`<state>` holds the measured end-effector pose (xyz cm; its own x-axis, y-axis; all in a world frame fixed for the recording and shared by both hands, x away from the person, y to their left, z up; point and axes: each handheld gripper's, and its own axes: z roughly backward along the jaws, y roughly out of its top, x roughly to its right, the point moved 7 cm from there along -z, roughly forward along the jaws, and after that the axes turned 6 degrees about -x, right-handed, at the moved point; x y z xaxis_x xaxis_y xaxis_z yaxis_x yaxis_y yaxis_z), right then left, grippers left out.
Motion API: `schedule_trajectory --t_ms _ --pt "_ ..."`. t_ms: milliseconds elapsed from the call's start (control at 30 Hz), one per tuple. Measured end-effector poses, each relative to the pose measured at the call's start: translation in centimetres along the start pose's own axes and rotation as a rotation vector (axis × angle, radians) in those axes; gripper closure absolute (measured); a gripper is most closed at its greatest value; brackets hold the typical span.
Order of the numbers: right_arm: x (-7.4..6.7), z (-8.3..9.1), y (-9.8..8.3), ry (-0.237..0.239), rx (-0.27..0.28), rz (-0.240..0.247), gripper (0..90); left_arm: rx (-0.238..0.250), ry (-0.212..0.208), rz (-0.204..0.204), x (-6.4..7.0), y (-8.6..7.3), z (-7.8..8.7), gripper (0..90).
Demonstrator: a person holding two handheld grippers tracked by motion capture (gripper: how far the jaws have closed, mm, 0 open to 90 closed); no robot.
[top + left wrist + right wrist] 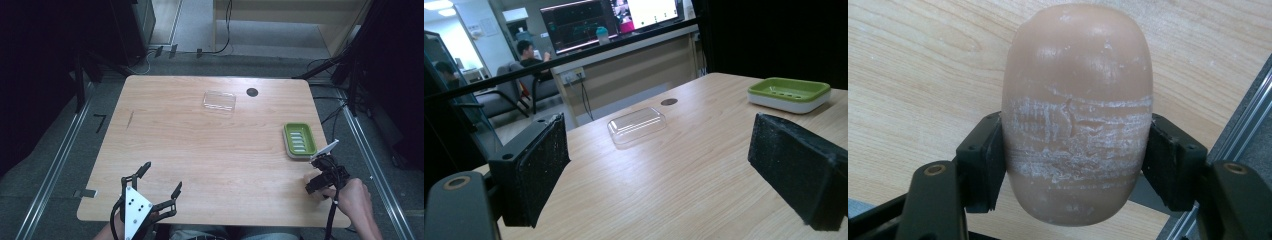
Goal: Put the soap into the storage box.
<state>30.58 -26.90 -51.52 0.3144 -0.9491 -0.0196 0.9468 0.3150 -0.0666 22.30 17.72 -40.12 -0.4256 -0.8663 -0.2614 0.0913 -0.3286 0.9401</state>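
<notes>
Right gripper (pixel 1075 150) has the bar of soap (pixel 1077 115) clenched across its middle, jaws on either side, its long axis running straight out ahead of the gripper, low over the bench (pixel 200 150) at the near right corner. The green soap dish (pixel 299 140) sits just beyond it, toward the far side, long axis running near to far. So the right hand (pixel 352 197) looks best placed for that dish. Left gripper (pixel 160 182) hangs released at the near left, jaws spread, well apart from the dish. The clear lid (pixel 219 101) lies farther back.
</notes>
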Motion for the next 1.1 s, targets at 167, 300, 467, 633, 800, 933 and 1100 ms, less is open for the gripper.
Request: schedule_trajectory --t_ms 167,300,467,633,800,933,1100 --pt "0.0 0.4 0.3 -0.009 0.006 0.008 33.6 0.001 0.002 0.002 -0.1 0.0 0.0 9.9" --pt "0.0 0.7 0.6 -0.012 0.01 0.008 33.6 0.0 0.002 0.001 -0.1 0.0 0.0 9.9" --pt "-0.1 1.2 1.0 -0.015 0.014 0.019 33.6 0.002 0.001 0.003 -0.1 0.0 0.0 9.9" --pt "-0.1 1.5 1.5 -0.017 0.014 0.026 33.6 0.002 0.001 0.003 -0.1 0.0 0.0 9.9" --pt "-0.1 1.7 1.9 -0.019 0.012 0.027 33.6 0.002 0.001 0.004 -0.1 0.0 0.0 9.9" --pt "0.0 1.8 2.2 -0.022 0.011 0.029 33.6 0.002 0.001 0.004 -0.1 0.0 0.0 9.9" --pt "0.2 2.0 2.5 -0.029 0.017 0.032 33.6 0.002 0.002 0.005 -0.1 0.0 0.0 9.9"
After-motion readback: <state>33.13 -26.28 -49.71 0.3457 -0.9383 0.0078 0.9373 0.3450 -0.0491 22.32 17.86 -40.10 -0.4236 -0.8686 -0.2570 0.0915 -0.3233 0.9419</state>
